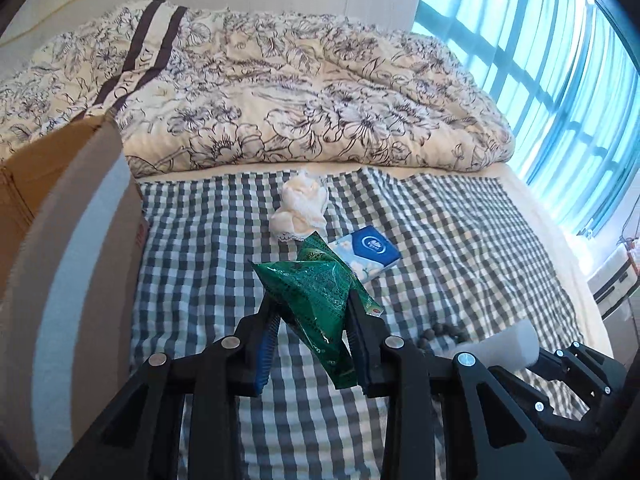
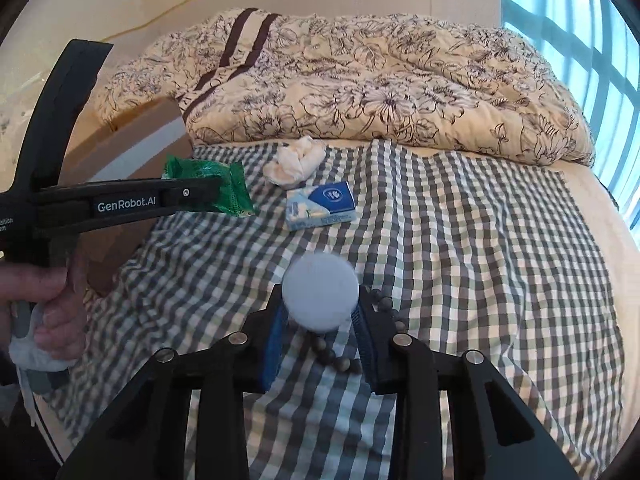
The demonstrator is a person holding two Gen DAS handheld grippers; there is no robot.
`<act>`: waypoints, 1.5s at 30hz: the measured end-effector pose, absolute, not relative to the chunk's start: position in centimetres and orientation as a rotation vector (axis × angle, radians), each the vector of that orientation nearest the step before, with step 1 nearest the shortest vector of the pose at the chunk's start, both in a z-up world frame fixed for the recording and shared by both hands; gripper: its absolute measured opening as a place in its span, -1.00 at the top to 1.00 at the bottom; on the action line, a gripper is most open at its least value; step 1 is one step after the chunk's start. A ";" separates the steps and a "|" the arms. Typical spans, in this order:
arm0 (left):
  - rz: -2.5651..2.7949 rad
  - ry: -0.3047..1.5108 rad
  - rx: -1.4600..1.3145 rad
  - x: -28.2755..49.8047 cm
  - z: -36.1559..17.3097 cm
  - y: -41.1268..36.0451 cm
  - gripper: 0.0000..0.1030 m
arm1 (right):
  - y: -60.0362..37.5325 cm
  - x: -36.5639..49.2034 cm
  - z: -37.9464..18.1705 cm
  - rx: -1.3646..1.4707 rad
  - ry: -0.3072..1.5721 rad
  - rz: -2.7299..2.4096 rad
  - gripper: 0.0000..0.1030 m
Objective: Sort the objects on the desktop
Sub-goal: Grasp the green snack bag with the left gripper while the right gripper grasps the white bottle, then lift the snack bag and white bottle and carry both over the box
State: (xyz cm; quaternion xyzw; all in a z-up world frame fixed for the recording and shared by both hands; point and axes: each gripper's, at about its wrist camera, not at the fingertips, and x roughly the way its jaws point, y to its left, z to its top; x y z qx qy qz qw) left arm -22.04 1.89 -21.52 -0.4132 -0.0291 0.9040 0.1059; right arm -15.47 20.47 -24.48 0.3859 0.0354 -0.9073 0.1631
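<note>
From the left wrist camera, the left gripper (image 1: 310,312) pinches a crumpled green foil packet (image 1: 316,300) between its blue pads, holding it clear above the checked cloth (image 1: 460,240) spread on the bed. Beyond the packet a wadded cream cloth (image 1: 300,208) lies on the checks, and just beside it, toward the window, sits a blue tissue pack (image 1: 366,252). A cardboard box (image 1: 68,220) stands at the left edge of the bed, and a flowered quilt (image 1: 300,92) is heaped behind. At lower right the right gripper (image 1: 532,354) shows with a white cylinder (image 1: 504,344) in it, near a string of dark beads (image 1: 440,338).

From the right wrist camera, the right gripper (image 2: 320,312) clamps a white round-ended bottle (image 2: 320,296) between its pads, above the bead string (image 2: 340,360) lying on the checked cloth (image 2: 480,240). To the left a hand (image 2: 52,312) holds the left gripper (image 2: 218,192), which grips the green packet (image 2: 228,192) in front of the cardboard box (image 2: 132,152). The tissue pack (image 2: 320,204) and the cream cloth (image 2: 294,160) lie further up the bed, near each other.
</note>
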 end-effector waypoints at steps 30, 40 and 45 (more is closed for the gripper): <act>2.822 -0.121 -0.984 -10.6 -9.2 -2.8 0.36 | 17.0 -6.8 -12.6 0.817 0.137 -2.641 0.39; 2.901 -0.122 -0.873 -5.7 -4.7 -4.9 0.36 | 15.8 -3.0 -7.9 0.689 0.150 -2.668 0.39; 2.930 -0.120 -0.820 -3.5 -2.6 -5.8 0.36 | 15.2 -1.3 -5.5 0.614 0.160 -2.679 0.39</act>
